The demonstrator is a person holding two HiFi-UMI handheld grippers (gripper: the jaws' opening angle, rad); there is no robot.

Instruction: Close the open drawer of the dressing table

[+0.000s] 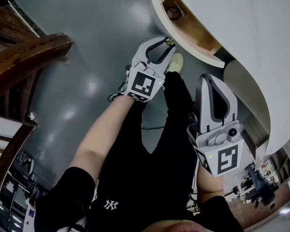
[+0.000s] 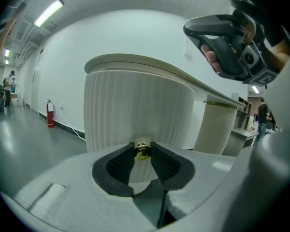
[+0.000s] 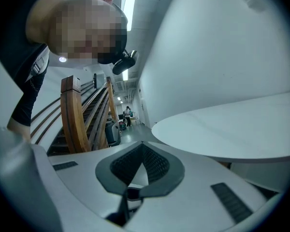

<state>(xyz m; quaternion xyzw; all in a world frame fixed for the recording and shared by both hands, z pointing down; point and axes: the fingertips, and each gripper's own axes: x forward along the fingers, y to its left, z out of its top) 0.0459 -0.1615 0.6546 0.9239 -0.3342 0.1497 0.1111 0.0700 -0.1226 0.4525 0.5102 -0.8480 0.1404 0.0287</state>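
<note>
The white dressing table (image 1: 261,42) fills the upper right of the head view. Its drawer (image 1: 198,56) stands pulled out, showing a wooden inside with a small dark round thing (image 1: 173,13) in it. My left gripper (image 1: 168,43) reaches the drawer's curved front. In the left gripper view the ribbed white front (image 2: 135,105) is close ahead, and the left gripper (image 2: 142,148) is shut on a small brass knob (image 2: 142,152). My right gripper (image 1: 211,80) hangs below the table's edge, shut and empty. The right gripper view shows this gripper (image 3: 141,144) with its pads together, under the white tabletop (image 3: 232,134).
A wooden stair rail (image 1: 24,57) stands at the left over grey floor (image 1: 96,28). The person's black-clad legs and a pale shoe (image 1: 176,62) are below the drawer. A second ribbed white pedestal (image 2: 215,127) stands to the right of the drawer front.
</note>
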